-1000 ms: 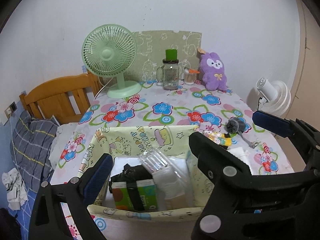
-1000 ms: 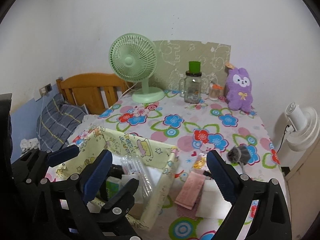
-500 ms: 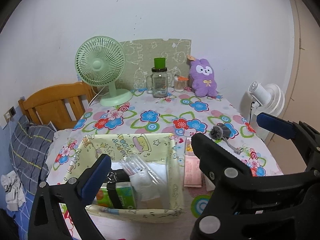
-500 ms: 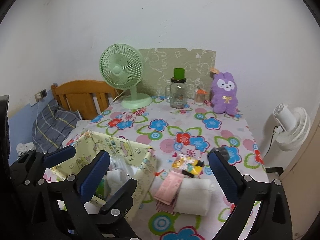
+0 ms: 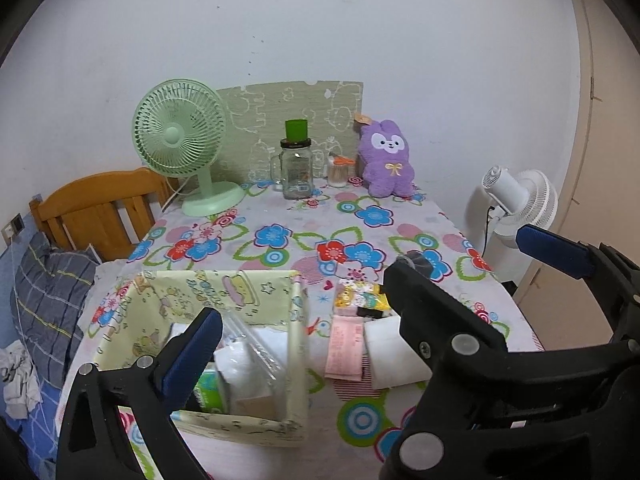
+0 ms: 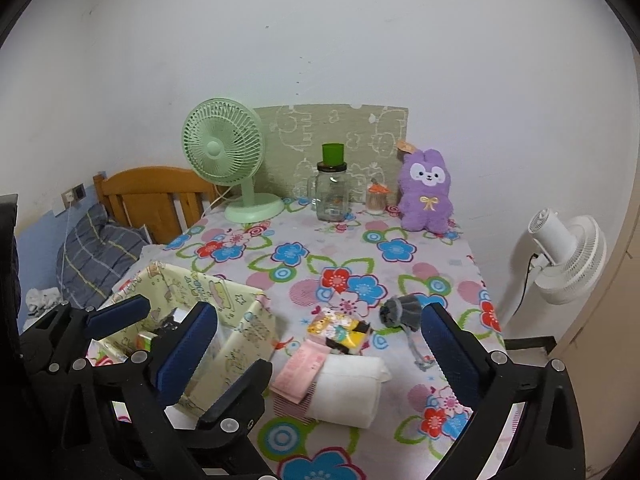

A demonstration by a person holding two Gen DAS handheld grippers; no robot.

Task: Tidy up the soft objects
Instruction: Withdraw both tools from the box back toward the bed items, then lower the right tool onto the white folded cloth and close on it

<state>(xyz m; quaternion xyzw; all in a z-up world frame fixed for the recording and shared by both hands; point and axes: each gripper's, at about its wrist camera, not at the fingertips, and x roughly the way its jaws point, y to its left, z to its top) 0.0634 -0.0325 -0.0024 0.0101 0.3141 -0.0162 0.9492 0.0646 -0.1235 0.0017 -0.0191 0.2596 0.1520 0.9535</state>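
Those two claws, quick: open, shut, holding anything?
Left claw: open, holding nothing.
Right claw: open, holding nothing.

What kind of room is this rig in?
Most likely a small bedroom at home: a wooden headboard with a plaid pillow sits beside a table in a floral cloth, which holds a purple plush toy and a green desk fan.

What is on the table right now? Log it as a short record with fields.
box: yellow fabric box, near left, already holds packets
loose soft items: white roll, pink cloth, grey sock, patterned pouch
back row: purple plush, green fan, glass jar
left gripper: open, empty
right gripper: open, empty, above the pile
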